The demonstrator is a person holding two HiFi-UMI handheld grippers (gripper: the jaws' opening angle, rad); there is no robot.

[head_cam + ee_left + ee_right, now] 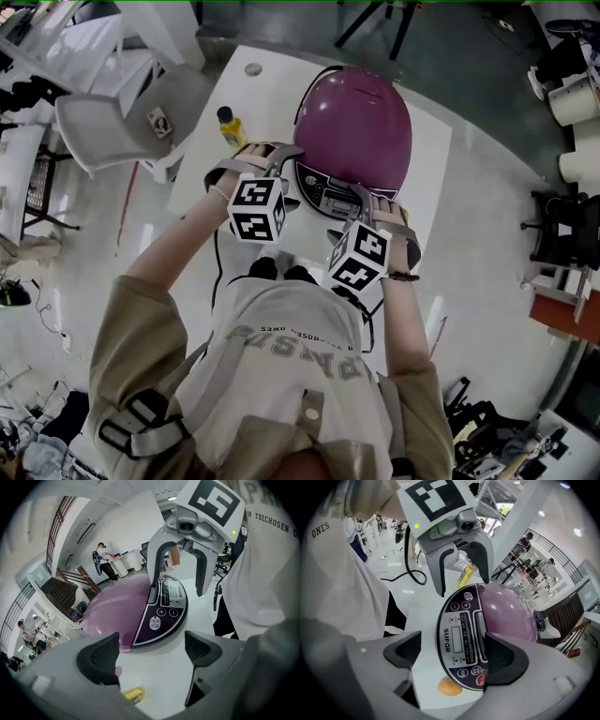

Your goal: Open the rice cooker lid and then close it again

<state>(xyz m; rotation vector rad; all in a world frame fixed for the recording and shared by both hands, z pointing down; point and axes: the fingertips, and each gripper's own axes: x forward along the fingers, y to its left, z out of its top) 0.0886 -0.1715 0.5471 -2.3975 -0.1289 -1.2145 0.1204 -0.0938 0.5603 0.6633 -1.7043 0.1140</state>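
The rice cooker (354, 127) stands on the white table (427, 178) with its purple domed lid (117, 606) down. Its dark control panel (461, 637) faces me. My left gripper (272, 155) hovers at the cooker's front left, open, with bare table between its pads (101, 658). Just above the panel at the front right my right gripper (380, 202) is open wide, its right pad (506, 660) over the panel's edge and nothing gripped. Each gripper appears in the other's view: the right gripper (178, 571) and the left gripper (461, 581).
A yellow bottle (230, 127) stands on the table left of the cooker. A small orange round thing (450, 687) lies by the panel's near edge. The black power cord (417, 576) trails off the table. A grey chair (112, 127) stands at the left.
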